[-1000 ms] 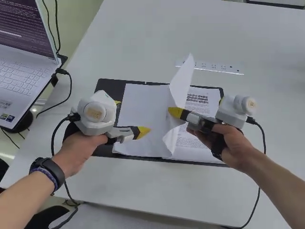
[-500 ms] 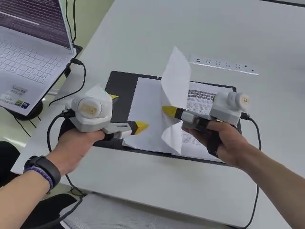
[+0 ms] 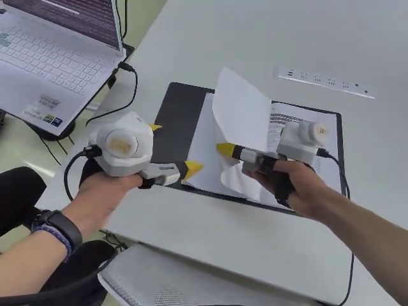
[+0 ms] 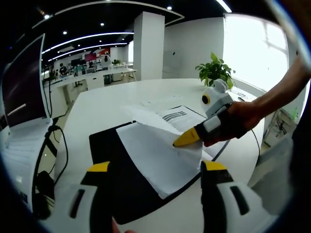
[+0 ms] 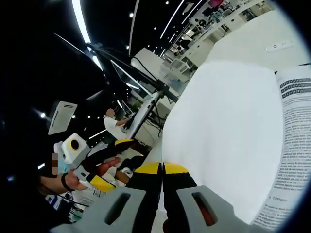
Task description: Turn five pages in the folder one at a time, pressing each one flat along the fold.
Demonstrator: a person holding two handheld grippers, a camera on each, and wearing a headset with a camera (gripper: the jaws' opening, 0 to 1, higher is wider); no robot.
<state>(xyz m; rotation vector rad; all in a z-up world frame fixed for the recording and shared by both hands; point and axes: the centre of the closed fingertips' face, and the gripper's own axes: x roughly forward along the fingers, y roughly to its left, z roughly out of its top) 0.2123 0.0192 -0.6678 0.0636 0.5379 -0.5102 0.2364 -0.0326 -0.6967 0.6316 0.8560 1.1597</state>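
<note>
A: Against the picture from half a second ago, the lifted page leans further over the left half of the folder. The right gripper has travelled leftward across the fold with it. The camera has shifted too.

B: And the scene, from the biggest thing down?

A: A white surface carries everything. An open laptop sits at its far left, with a black cable plugged into its side. The black folder lies open near the front edge of the surface, between the two grippers.

B: Where do the pages stand?

A: A blank sheet lies flat on the left half. A printed page lies flat on the right half. The lifted page rises from the fold between them, tilted left, with its lower corner hanging just below the right gripper.

B: The jaws?

A: The right gripper's jaws are together, pinching the free edge of the lifted page; its own view shows the yellow tips meeting at that edge. The left gripper hovers over the folder's left front corner. Its jaws are wide apart and hold nothing.

B: Anything smaller?

A: A white power strip lies on the surface beyond the folder, well apart from it. A dark wristband sits on the person's left wrist.
</note>
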